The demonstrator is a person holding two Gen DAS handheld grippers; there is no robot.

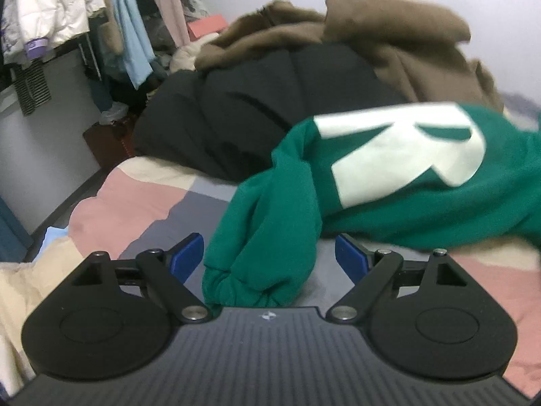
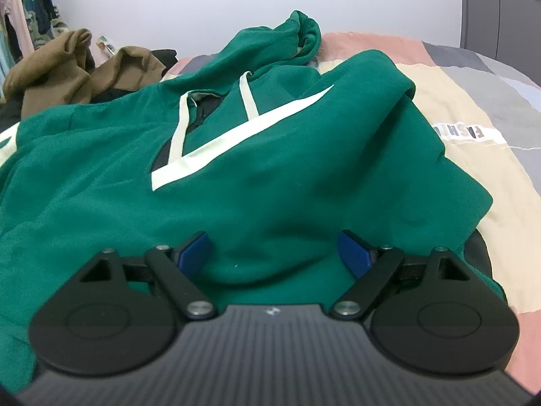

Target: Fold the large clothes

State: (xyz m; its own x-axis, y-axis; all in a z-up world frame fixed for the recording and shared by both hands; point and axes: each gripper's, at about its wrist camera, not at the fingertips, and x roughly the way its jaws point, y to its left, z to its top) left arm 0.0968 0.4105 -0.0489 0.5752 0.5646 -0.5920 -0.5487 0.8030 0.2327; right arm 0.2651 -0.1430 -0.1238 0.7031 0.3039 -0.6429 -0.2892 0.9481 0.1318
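A green hoodie (image 2: 270,169) lies front up on the bed, with its hood (image 2: 297,34) at the far end and white drawstrings (image 2: 248,98) across the chest. My right gripper (image 2: 274,252) stands open over the near hem, and the blue pads do not press the cloth. In the left wrist view the same hoodie (image 1: 422,209) shows a large white letter R (image 1: 405,149). One sleeve (image 1: 263,237) hangs towards me, its cuff lying between the fingers of my open left gripper (image 1: 269,257), with a gap on each side.
A black padded jacket (image 1: 253,118) and a brown coat (image 1: 389,34) are heaped at the bed's far side. The patchwork bedcover (image 1: 135,196) drops off at the left edge to the floor. Clothes hang on a rack (image 1: 67,10). A grey cupboard (image 2: 500,6) stands behind.
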